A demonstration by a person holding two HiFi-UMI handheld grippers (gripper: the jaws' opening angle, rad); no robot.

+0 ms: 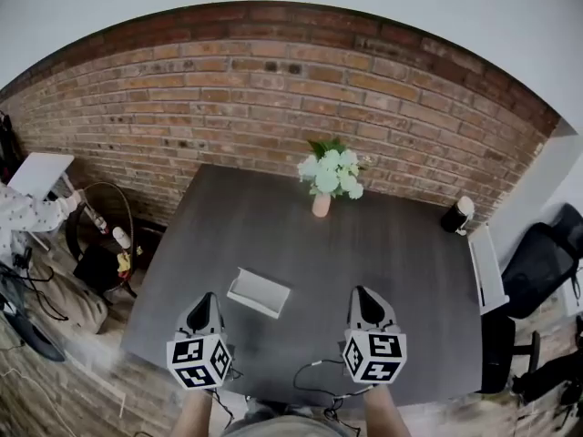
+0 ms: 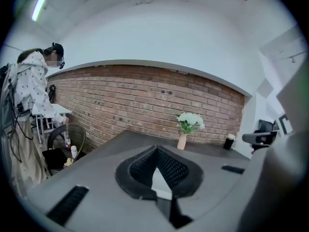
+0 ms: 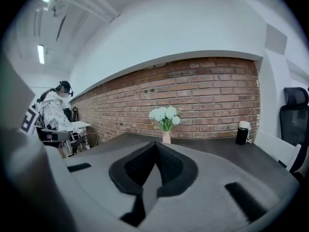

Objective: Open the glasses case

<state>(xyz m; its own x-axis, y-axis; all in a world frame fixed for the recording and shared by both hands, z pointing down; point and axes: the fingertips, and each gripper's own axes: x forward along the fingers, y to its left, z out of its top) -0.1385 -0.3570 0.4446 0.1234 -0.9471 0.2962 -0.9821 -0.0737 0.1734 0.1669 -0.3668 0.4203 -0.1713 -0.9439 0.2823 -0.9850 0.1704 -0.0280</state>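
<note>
The white rectangular glasses case (image 1: pixel 258 292) lies flat on the dark grey table (image 1: pixel 401 271), near the front edge. My left gripper (image 1: pixel 205 298) hovers just left of it, a little above the table, jaws shut with nothing between them. In the left gripper view the fingertips (image 2: pixel 155 149) meet, and a white patch of the case (image 2: pixel 159 181) shows below them through the gap. My right gripper (image 1: pixel 358 290) hangs to the right of the case, apart from it, also shut and empty. Its tips (image 3: pixel 155 144) touch in the right gripper view, pointing toward the vase.
A pink vase of white flowers (image 1: pixel 328 178) stands at the table's far side by the brick wall. A black-and-white cylinder (image 1: pixel 458 215) sits at the far right corner. A white bench (image 1: pixel 485 267) and black office chair (image 1: pixel 547 258) stand right; a person (image 1: pixel 27 212) and clutter left.
</note>
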